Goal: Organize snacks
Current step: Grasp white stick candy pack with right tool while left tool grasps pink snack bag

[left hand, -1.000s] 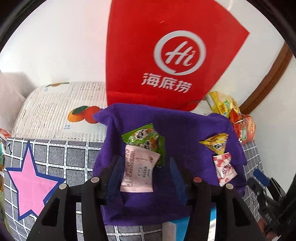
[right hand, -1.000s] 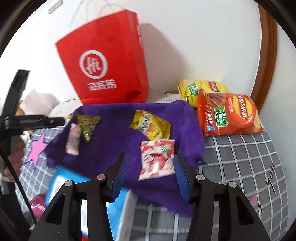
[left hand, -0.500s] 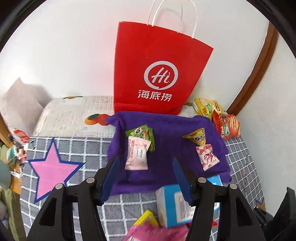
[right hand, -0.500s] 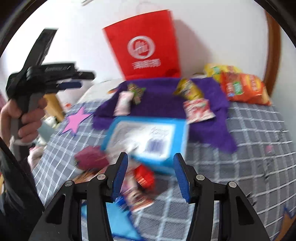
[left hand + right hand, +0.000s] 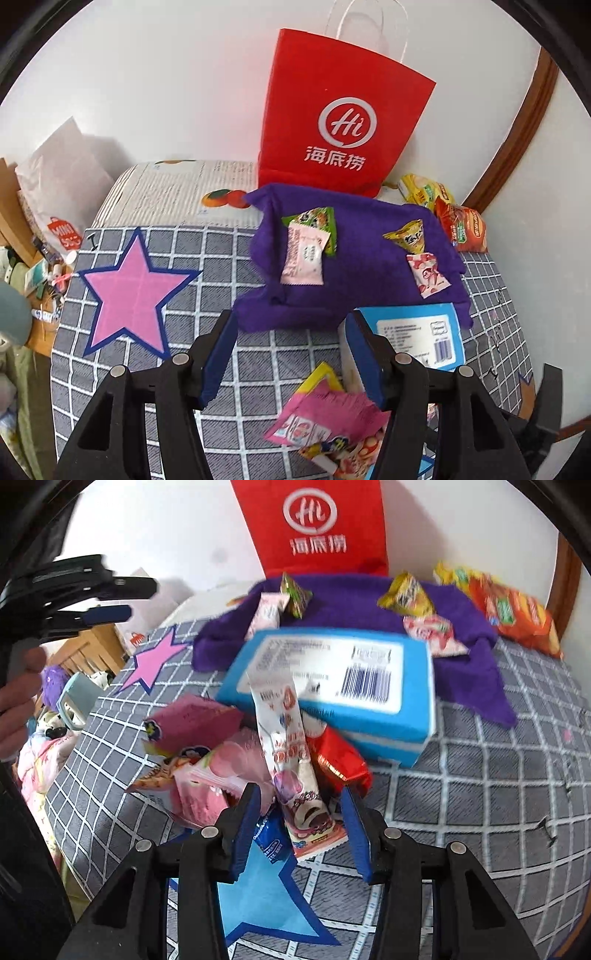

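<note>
Judging by layout, sorting is partway: four small packets already lie in two pairs on the purple fleece cloth (image 5: 354, 236). A blue rectangular box (image 5: 332, 675) and a heap of pink and red wrapped snacks (image 5: 236, 753) remain. Left gripper (image 5: 291, 354) hangs wide, empty; right gripper (image 5: 301, 823) gapes around a long white-pink sachet (image 5: 291, 760).

Purple towel (image 5: 362, 258) looks fuzzy and matt, snack wrappers (image 5: 295, 768) are shiny plastic, red bag (image 5: 340, 122) behind the towel is smooth paper.
</note>
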`<state>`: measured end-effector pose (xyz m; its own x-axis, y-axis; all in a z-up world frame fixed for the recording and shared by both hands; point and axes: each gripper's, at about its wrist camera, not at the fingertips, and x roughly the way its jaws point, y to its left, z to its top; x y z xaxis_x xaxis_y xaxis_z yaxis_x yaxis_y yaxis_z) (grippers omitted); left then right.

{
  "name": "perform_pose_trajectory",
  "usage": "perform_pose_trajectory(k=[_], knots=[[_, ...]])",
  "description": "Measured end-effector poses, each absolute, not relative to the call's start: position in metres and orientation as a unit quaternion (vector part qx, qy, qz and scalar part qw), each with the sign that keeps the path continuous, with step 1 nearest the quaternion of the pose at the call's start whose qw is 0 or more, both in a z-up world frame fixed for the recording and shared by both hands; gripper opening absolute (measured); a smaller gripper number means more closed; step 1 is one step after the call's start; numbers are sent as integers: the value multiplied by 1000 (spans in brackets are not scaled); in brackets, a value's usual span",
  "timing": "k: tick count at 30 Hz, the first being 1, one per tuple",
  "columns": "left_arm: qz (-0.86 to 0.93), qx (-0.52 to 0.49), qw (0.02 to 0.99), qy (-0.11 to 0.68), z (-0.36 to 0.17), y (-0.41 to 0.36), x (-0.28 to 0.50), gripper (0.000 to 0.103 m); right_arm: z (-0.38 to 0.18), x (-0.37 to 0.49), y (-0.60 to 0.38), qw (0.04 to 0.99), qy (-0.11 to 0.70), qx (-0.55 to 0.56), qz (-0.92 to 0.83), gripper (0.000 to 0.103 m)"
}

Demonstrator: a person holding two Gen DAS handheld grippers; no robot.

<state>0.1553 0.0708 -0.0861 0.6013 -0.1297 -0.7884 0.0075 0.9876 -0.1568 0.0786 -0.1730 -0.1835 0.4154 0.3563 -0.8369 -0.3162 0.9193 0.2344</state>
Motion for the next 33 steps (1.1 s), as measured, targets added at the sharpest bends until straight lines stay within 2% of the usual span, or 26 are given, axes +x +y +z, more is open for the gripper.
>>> perform_pose_trajectory(k=[2,3,4,12,16,22,29,33], knots=[[-36,-69,892,446,-88,73,152,58,-193,82,-171,837,511,18,195,45],[-35,-69,891,446,-89,74,149,58,-197,83,-171,836,514,20,191,30],[-35,-69,891,447,-90,75,148,58,-198,83,-171,834,517,21,191,23],[-29,-70,886,457,-100,76,139,58,-170,63,-201,852,491,29,179,22],[-30,-68,882,466,-110,74,131,58,-164,56,-231,854,504,22,126,22],[-48,-70,871,485,-130,66,118,58,-195,60,-267,843,532,36,68,23],[-95,-72,859,497,-149,41,113,58,-219,64,-268,852,517,37,65,24],[-114,-55,857,500,-155,26,114,67,-222,64,-271,862,501,43,64,24]])
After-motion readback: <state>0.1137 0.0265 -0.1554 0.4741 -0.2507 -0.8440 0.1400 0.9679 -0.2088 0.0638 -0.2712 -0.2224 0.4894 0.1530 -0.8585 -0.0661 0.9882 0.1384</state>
